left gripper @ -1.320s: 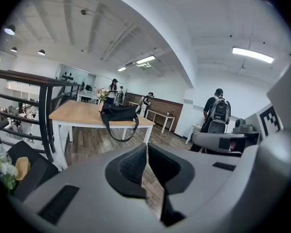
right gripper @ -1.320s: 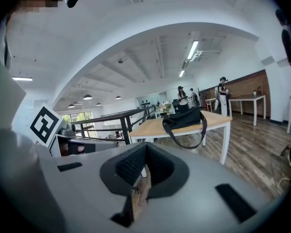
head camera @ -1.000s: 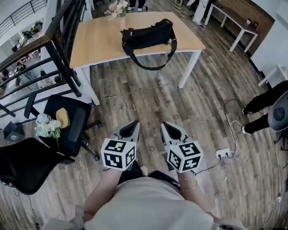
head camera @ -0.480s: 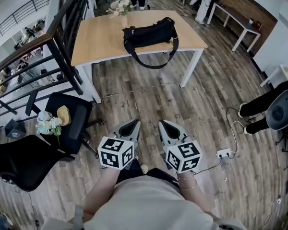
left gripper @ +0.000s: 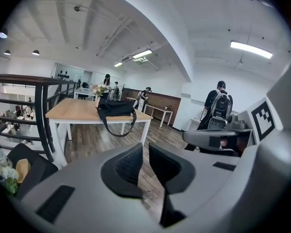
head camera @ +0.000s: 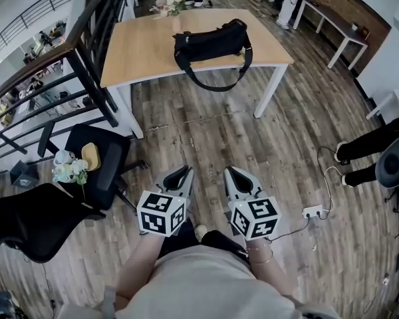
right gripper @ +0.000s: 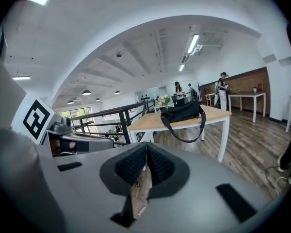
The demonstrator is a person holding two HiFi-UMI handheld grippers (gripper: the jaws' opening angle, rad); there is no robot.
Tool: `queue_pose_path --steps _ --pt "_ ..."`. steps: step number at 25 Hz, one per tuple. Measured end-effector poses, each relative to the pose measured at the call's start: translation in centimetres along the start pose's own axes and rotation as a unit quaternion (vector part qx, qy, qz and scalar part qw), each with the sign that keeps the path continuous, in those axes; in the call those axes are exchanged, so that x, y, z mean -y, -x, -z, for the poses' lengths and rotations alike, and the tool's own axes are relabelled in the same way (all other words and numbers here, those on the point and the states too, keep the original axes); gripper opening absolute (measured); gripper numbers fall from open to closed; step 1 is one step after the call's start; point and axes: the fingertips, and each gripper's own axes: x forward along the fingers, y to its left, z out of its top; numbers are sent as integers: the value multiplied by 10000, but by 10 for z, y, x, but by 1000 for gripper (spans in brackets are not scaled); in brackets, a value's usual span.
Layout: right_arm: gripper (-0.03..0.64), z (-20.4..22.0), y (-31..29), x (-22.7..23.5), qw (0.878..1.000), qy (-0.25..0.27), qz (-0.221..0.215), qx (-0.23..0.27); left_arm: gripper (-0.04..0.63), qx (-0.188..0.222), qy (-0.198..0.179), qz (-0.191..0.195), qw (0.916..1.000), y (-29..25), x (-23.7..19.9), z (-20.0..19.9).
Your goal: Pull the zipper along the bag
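The left gripper (left gripper: pixel 145 148) has its jaws drawn together, only a thin slit between the ribbed pads, and nothing is clamped in them. The right gripper (right gripper: pixel 146 148) is likewise clenched, its pads meeting at the tips with nothing between them; only the wooden floor (right gripper: pixel 252 144) shows past them. In the head view both grippers sit side by side, close to the person's body and low over the floor, the left gripper (head camera: pixel 179 173) and right gripper (head camera: pixel 234 173) pointing forward toward the table (head camera: pixel 139 52).

The black bag (head camera: pixel 209 42) lies on that light wooden table, well apart from both grippers, near its far right part. Its shoulder strap (head camera: pixel 216 85) hangs in a loop over the table's front edge. The zipper is too small to make out.

Left of the grippers stands a black office chair (head camera: pixel 103 171), beside a dark railing (head camera: pixel 86 65). A white power strip (head camera: pixel 310 211) lies on the floor to the right.
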Motion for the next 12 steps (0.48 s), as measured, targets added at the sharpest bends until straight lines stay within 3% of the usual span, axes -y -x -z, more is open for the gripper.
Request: queue_pose_path --steps 12 --pt "63 -29 -56 37 9998 -15 210 -13 29 -148 -98 17 9998 -69 -45 -32"
